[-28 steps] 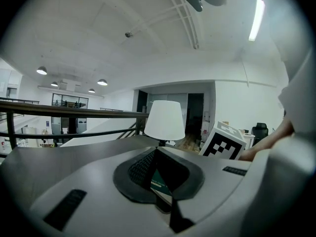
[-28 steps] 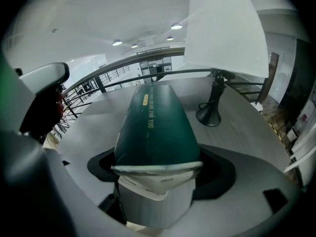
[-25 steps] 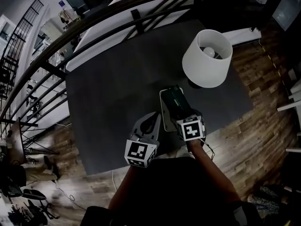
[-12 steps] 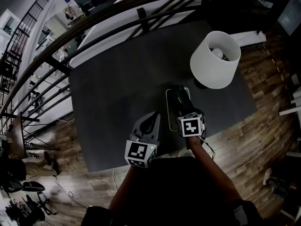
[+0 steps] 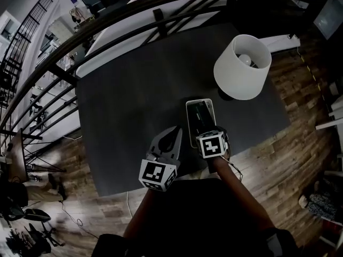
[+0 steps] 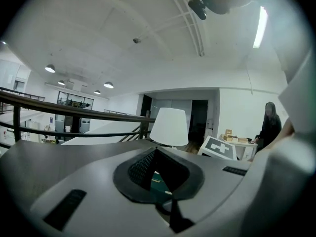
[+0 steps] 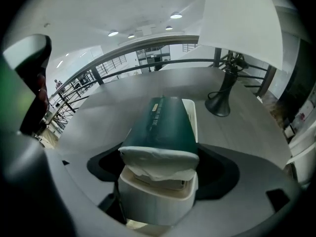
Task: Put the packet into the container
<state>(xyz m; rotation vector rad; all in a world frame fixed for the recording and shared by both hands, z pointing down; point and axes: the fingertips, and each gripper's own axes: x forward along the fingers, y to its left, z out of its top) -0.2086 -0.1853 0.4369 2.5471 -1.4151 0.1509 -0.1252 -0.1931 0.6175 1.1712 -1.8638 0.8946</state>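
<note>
We find the right claw (image 7: 159, 169) gripping the green packet (image 7: 163, 125) over the white container (image 7: 158, 201), lower centre; the left claw (image 6: 156, 157) is closed and empty.

Glossy dark-green film on the packet (image 7: 165, 125), crinkled white at the near end. Smooth white plastic for the container (image 7: 158, 204). Matt dark-grey table (image 5: 134, 90). Matt white lampshade (image 5: 241, 68) at upper right. Wood-plank floor (image 5: 300, 154), dark metal railing (image 5: 118, 17).

A loft-style office mezzanine, shown by railing (image 6: 74, 110), ceiling lights (image 6: 108, 85), wood floor (image 5: 300, 138).
</note>
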